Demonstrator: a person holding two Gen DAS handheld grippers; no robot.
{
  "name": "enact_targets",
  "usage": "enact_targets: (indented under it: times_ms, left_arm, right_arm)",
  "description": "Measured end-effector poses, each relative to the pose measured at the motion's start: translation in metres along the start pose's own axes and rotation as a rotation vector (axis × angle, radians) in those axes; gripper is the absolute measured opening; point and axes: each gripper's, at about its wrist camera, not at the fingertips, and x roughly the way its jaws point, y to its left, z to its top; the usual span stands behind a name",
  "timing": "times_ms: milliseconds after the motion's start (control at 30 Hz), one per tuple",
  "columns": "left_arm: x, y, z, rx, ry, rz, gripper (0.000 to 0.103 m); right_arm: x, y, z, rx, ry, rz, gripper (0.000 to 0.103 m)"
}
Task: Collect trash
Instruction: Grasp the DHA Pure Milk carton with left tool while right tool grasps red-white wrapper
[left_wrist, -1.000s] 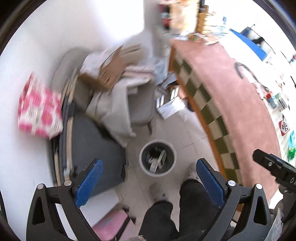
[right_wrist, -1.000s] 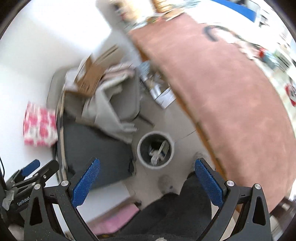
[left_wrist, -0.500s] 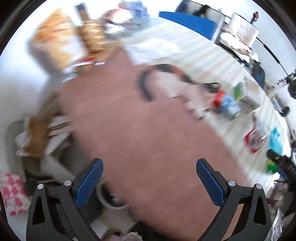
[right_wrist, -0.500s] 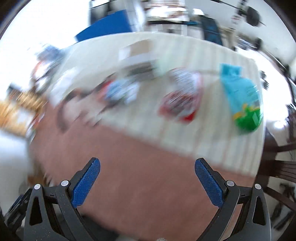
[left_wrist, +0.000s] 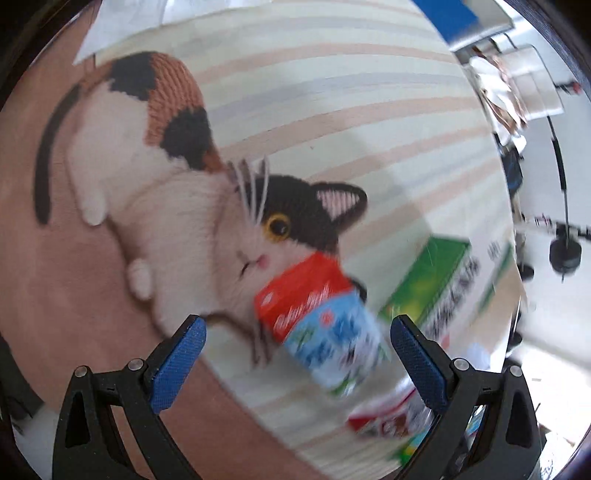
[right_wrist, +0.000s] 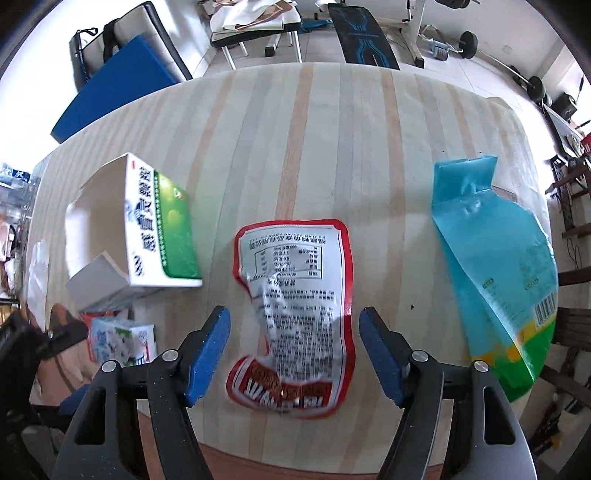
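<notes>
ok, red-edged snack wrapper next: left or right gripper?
Right. The right gripper points down over the red-edged wrapper, jaws closing either side. The left gripper, open, faces the milk carton.

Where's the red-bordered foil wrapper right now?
In the right wrist view the red-bordered wrapper lies flat on the striped tablecloth, under the open right gripper, between the green-and-white box and the blue bag.

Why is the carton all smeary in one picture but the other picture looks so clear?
Left wrist view: the red-and-blue carton and green box are streaked by motion blur, the cat picture less so. Right wrist view: sharper, the red-edged wrapper has readable print and silver glare; the fisheye bends the table edge.
</notes>
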Motion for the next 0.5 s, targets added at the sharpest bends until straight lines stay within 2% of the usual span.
enact_targets:
  times_ms: [67, 100, 200, 267, 333, 367, 433, 500]
  left_arm:
    - [0.006, -0.002, 0.004, -0.010, -0.003, 0.021, 0.088]
    - [0.009, -0.003, 0.005, -0.005, -0.004, 0.040, 0.078]
    - [0.007, -0.013, -0.003, 0.105, -0.030, 0.084, 0.072]
    - [0.002, -0.021, -0.015, 0.259, -0.067, 0.159, 0.071]
    - [0.002, -0.030, -0.030, 0.447, -0.096, 0.251, 0.071]
    - [0.003, -0.031, -0.042, 0.551, -0.103, 0.305, 0.071]
    - [0.007, -0.025, -0.056, 0.646, -0.096, 0.361, 0.071]
    - [0.012, -0.010, -0.063, 0.626, -0.048, 0.375, 0.071]
  right_arm:
    - [0.007, 0.000, 0.002, 0.006, 0.011, 0.004, 0.074]
    - [0.012, 0.001, 0.003, 0.005, 0.019, -0.001, 0.074]
    - [0.023, 0.000, 0.003, 0.007, 0.048, 0.011, 0.074]
    - [0.028, -0.006, 0.001, 0.007, 0.067, 0.023, 0.072]
    - [0.027, -0.009, -0.004, -0.019, 0.062, 0.007, 0.053]
    - [0.028, -0.011, -0.007, -0.036, 0.070, 0.009, 0.051]
    - [0.027, -0.015, -0.015, -0.060, 0.090, 0.022, 0.048]
    - [0.027, -0.018, -0.023, -0.091, 0.118, 0.029, 0.044]
